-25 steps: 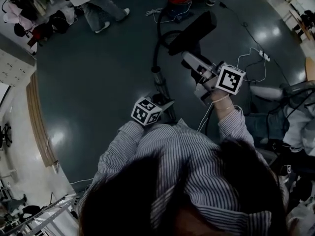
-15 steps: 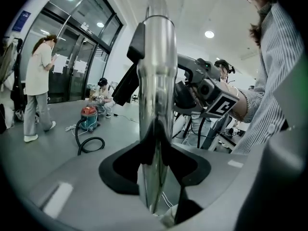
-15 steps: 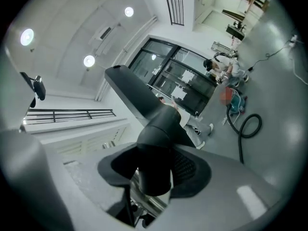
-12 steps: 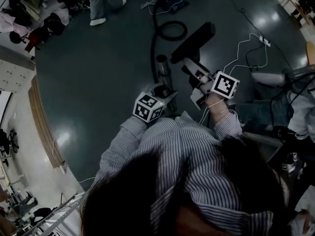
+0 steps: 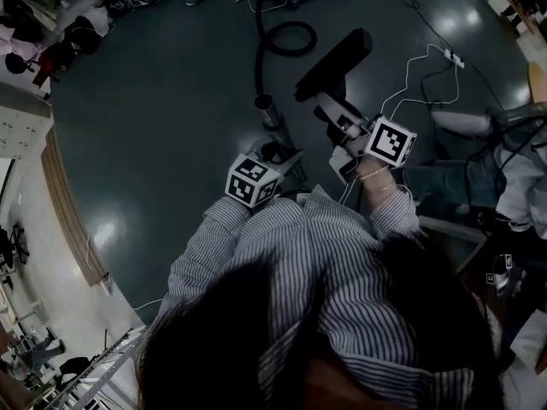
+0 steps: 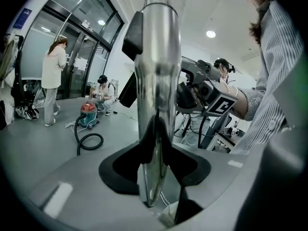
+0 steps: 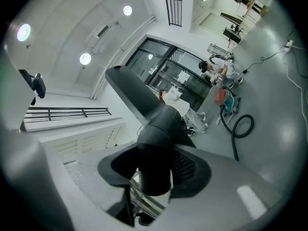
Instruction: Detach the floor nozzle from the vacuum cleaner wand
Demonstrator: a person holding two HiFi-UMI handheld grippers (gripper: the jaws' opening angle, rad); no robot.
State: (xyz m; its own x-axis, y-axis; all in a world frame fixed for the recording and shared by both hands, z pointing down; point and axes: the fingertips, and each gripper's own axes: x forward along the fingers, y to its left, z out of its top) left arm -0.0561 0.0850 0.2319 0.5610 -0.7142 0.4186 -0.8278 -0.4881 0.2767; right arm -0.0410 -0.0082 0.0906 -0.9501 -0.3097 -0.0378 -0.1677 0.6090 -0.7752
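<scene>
Floor nozzle: held by its neck in the closed right tool, carried above the floor at far right, its neck parted from the wand, which is clamped in the left tool, axis near-to-far, just left.

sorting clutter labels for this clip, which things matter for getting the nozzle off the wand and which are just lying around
In the job: metal wand, floor nozzle, left gripper, right gripper.
Lying about: white cable, power strip.
</scene>
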